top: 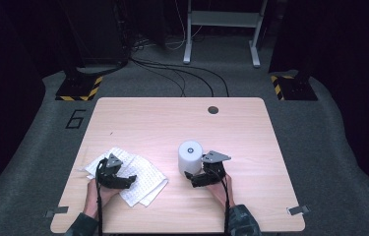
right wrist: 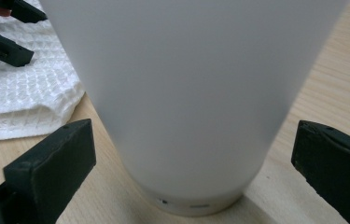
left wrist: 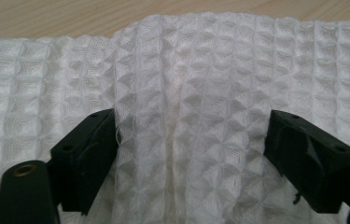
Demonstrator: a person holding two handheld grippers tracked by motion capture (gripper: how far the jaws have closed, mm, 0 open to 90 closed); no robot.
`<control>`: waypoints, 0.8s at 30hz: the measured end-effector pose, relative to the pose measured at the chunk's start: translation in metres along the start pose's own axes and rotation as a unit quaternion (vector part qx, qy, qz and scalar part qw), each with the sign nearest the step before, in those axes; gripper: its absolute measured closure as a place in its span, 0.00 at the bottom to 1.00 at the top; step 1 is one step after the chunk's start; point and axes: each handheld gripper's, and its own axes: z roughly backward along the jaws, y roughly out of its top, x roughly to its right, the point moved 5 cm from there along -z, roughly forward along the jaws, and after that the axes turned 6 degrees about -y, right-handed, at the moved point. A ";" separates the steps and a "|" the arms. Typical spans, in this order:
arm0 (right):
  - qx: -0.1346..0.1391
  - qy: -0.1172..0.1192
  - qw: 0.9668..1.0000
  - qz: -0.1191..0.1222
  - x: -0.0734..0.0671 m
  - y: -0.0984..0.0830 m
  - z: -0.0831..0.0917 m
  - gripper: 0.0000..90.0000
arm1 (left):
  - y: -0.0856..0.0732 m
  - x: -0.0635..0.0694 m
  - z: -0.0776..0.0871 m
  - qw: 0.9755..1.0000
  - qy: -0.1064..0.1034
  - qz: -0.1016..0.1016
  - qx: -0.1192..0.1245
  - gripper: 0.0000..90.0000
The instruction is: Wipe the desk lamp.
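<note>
Left tongs [left wrist: 189, 154] lowered onto a white waffle-weave cloth [left wrist: 186, 79], soft and gridded with small square pockets; a raised ridge of fabric bunched between the blunt black jaws, left jaw touching it, right jaw just beside it, not yet clenched. Right tongs [right wrist: 193, 158] released, jaws well apart either side of a smooth, matte white cup [right wrist: 186, 93], tapered, standing upright on the pale wooden table [top: 147, 118], neither jaw touching.

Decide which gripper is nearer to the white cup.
Right. The right gripper sits beside the white cup, open jaws either side of its base, while the left gripper is over the cloth.
</note>
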 end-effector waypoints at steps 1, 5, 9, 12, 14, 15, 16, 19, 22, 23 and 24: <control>0.000 0.001 1.000 0.004 0.000 0.001 -0.002 0.00 | 0.000 0.000 0.001 1.000 -0.001 -0.008 -0.004 0.28; 0.006 -0.001 1.000 0.005 -0.001 0.005 -0.007 0.00 | 0.001 0.000 0.003 1.000 0.000 -0.003 0.007 0.47; 0.016 0.003 1.000 0.000 -0.001 0.008 -0.008 0.00 | 0.001 0.000 0.004 1.000 -0.001 -0.002 0.009 0.59; 0.025 0.002 1.000 -0.001 0.000 0.010 -0.011 0.00 | 0.001 -0.001 0.004 1.000 -0.003 0.001 0.013 0.68; 0.021 0.002 1.000 0.001 0.000 0.010 -0.011 0.00 | 0.001 -0.002 0.004 1.000 -0.005 0.009 0.021 0.75; 0.022 0.001 1.000 0.001 -0.001 0.010 -0.011 0.00 | 0.001 -0.002 0.004 1.000 -0.004 0.012 0.023 0.78; 0.023 0.004 1.000 0.003 -0.001 0.010 -0.012 0.00 | 0.001 -0.003 0.003 1.000 -0.003 0.013 0.029 0.80; 0.024 0.002 1.000 0.008 -0.001 0.010 -0.013 0.01 | 0.002 -0.003 0.005 1.000 -0.008 0.004 0.027 0.86; 0.023 0.002 1.000 0.006 -0.001 0.010 -0.013 0.02 | 0.006 -0.001 0.010 0.999 -0.008 -0.002 0.041 0.87; 0.023 0.002 1.000 0.006 -0.001 0.010 -0.013 0.02 | 0.007 0.000 0.011 0.999 -0.009 -0.004 0.043 0.87; 0.024 0.002 1.000 0.008 -0.001 0.010 -0.013 0.02 | 0.009 0.001 0.013 0.999 -0.009 -0.003 0.048 0.87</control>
